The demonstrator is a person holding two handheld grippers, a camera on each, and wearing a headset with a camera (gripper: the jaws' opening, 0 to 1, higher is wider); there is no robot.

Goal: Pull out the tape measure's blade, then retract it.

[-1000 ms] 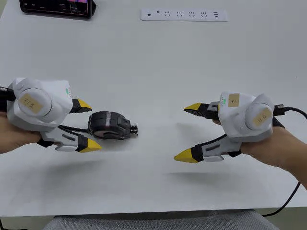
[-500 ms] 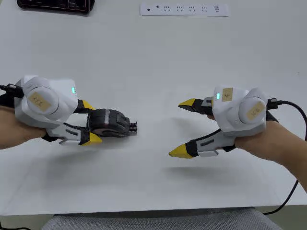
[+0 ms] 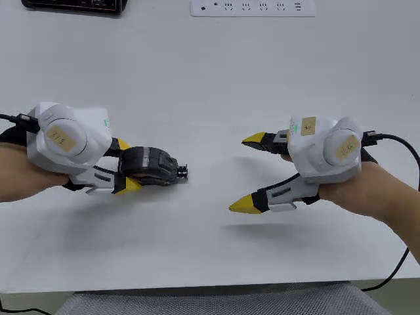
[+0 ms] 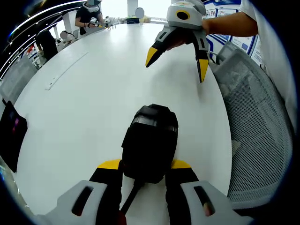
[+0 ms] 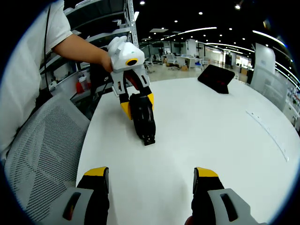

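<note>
While L tongs (image 3: 127, 165) clamp tape measure (image 3: 152, 167) | R tongs (image 3: 246, 173) spread wide, prob. hovering

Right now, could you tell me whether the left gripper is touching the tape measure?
Touching. The left gripper view shows the left gripper with its jaws pressed against both sides of the tape measure, with no gap visible.

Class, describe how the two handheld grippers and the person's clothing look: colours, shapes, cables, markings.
The left gripper and right gripper match: rounded white housings and black jaws ending in pointed yellow tips. Each carries tan stickers with handwritten marks, too small to read. A black cable runs from the back of each. The person wears a white short sleeve.
</note>
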